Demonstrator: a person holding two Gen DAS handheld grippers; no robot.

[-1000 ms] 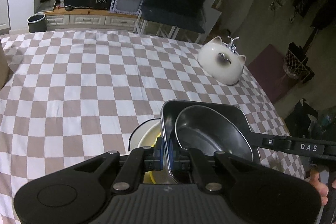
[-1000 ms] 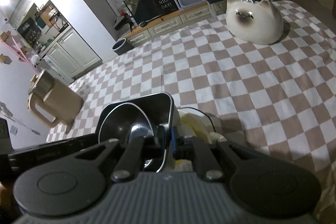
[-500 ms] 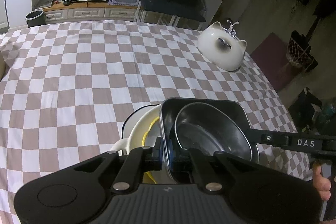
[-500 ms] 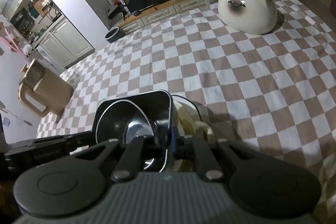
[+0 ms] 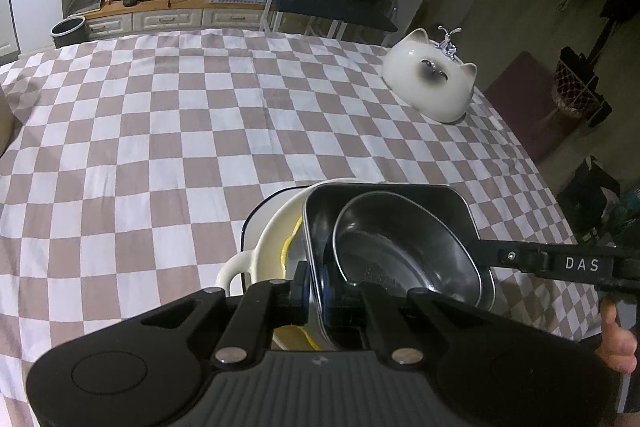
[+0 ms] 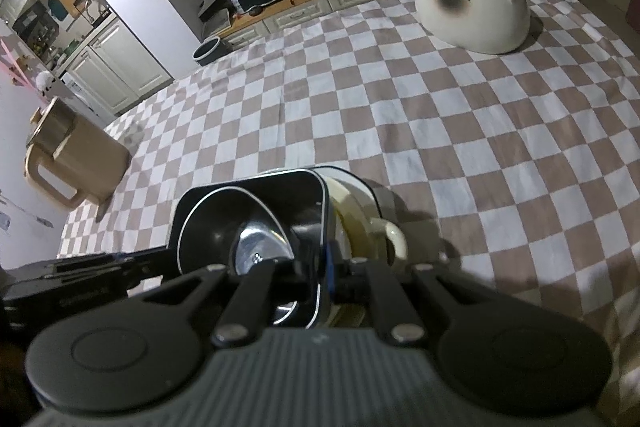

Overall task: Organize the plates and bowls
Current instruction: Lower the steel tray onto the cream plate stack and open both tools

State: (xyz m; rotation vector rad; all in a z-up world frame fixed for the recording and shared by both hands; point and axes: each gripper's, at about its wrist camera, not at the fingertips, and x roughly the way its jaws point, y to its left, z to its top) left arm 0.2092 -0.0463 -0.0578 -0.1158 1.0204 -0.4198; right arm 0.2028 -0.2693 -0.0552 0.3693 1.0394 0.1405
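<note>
A square dark metal dish (image 5: 400, 195) with a round steel bowl (image 5: 400, 247) in it is held from both sides. My left gripper (image 5: 315, 291) is shut on its left rim. My right gripper (image 6: 326, 263) is shut on the opposite rim of the dish (image 6: 280, 187), and shows in the left wrist view as a black arm (image 5: 560, 263). Under the dish lies a cream handled dish (image 5: 272, 239) with something yellow inside, on a dark-rimmed white plate (image 5: 256, 215). I cannot tell whether the metal dish touches the cream dish (image 6: 352, 203).
A checked cloth (image 5: 160, 147) covers the table. A white cat-shaped bowl (image 5: 432, 91) stands at the far right, near the table's right edge. A beige jug (image 6: 72, 155) stands at the left side. A person's fingers (image 5: 616, 339) show beside the right gripper.
Both views have tipped a little, and more of the cream dish and its handle shows beside the metal dish. Both grips on the rim are unchanged.
</note>
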